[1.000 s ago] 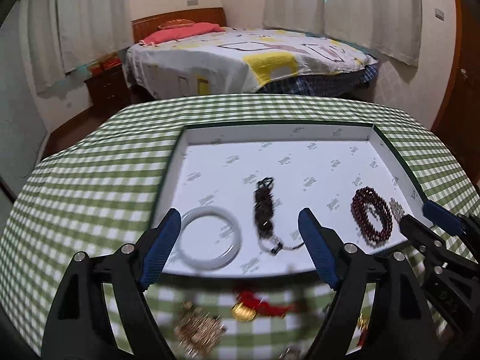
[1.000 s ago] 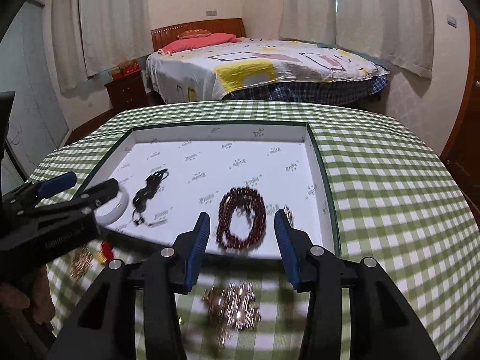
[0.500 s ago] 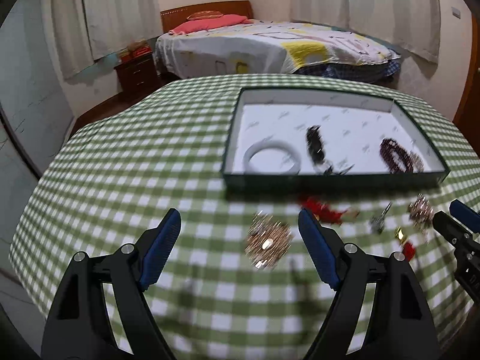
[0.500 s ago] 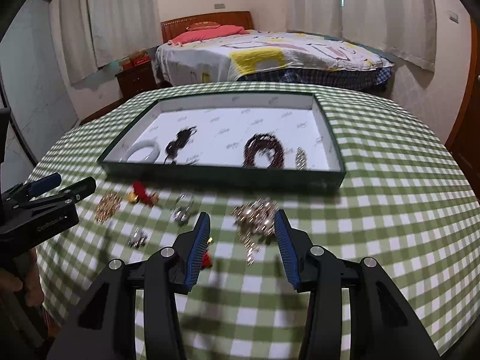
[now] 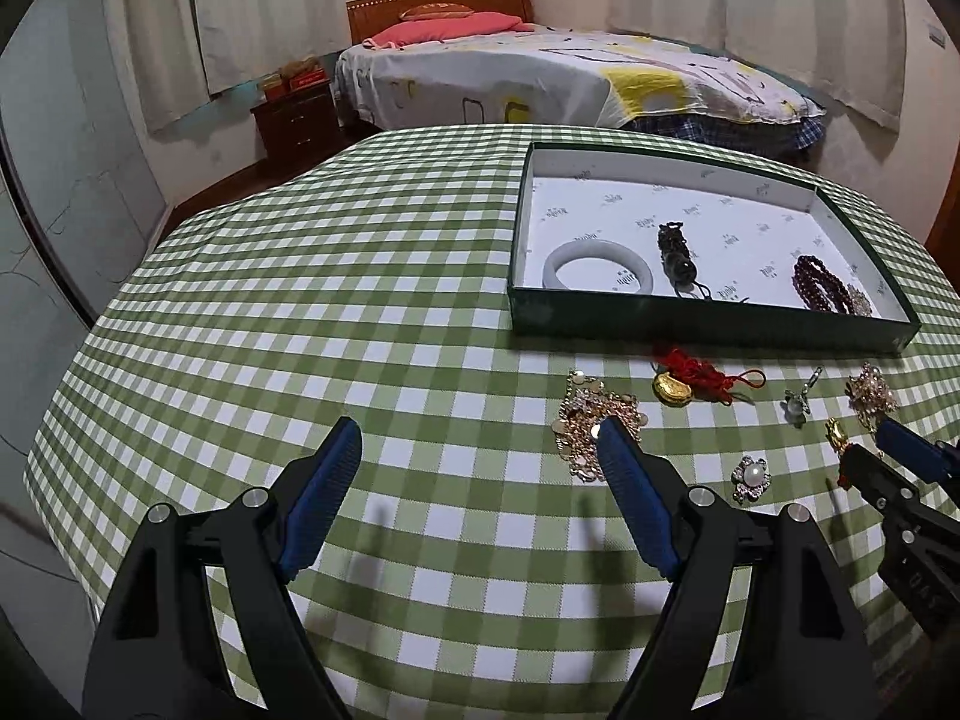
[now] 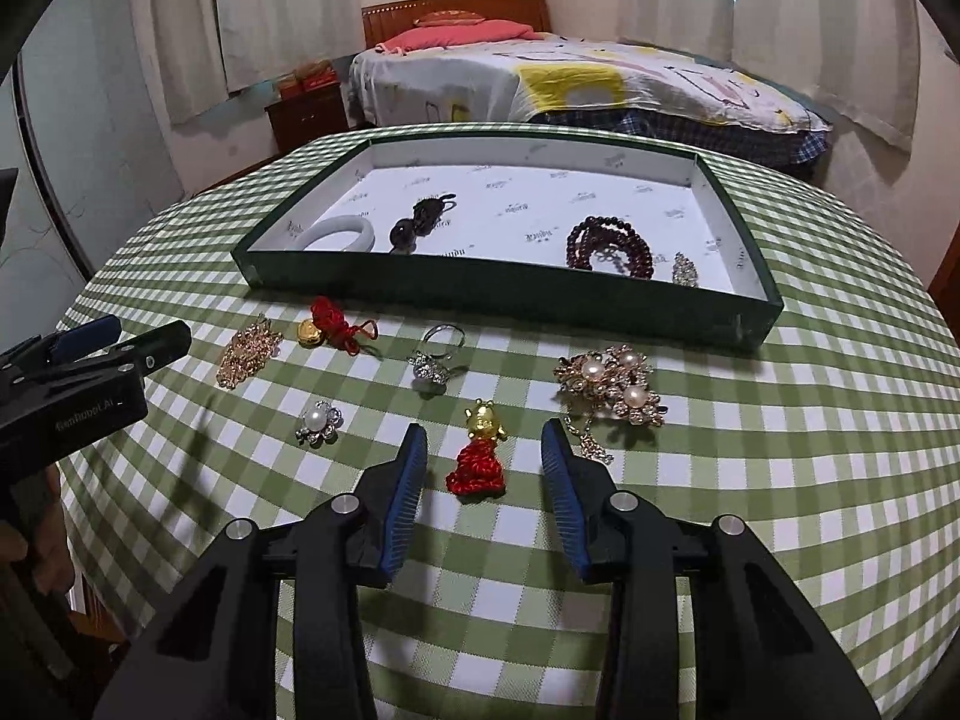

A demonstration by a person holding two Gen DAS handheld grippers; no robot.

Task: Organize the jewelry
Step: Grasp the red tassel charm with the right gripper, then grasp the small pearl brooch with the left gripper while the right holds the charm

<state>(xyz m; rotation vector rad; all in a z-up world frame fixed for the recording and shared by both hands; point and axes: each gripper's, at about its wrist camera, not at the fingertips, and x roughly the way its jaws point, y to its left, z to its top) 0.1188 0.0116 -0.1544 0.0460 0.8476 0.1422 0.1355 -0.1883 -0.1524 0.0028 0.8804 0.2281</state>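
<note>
A green tray [image 6: 510, 306] with a white lining holds a white bangle [image 6: 341, 234], a dark bead charm [image 6: 420, 221], a red bead bracelet [image 6: 609, 243] and a small brooch [image 6: 684, 269]. Loose pieces lie on the checked cloth in front of it: a gold chain [image 6: 249, 351], a gold ingot on red cord [image 6: 330, 327], a ring [image 6: 435, 354], a pearl flower [image 6: 318, 423], a pearl brooch cluster [image 6: 612, 384] and a gold charm with red knot [image 6: 480, 450]. My right gripper [image 6: 485, 438] is open around that charm. My left gripper [image 5: 480, 435] is open, empty, left of the chain [image 5: 594, 426].
The round table's near and left edges [image 5: 72, 420] drop off close by. A bed [image 5: 540, 72] and a nightstand [image 5: 294, 120] stand beyond the table. The left gripper shows at the left in the right wrist view [image 6: 84, 360].
Both grippers have pulled back from the tray toward the near table edge. The loose jewelry in front of the tray has come into view.
</note>
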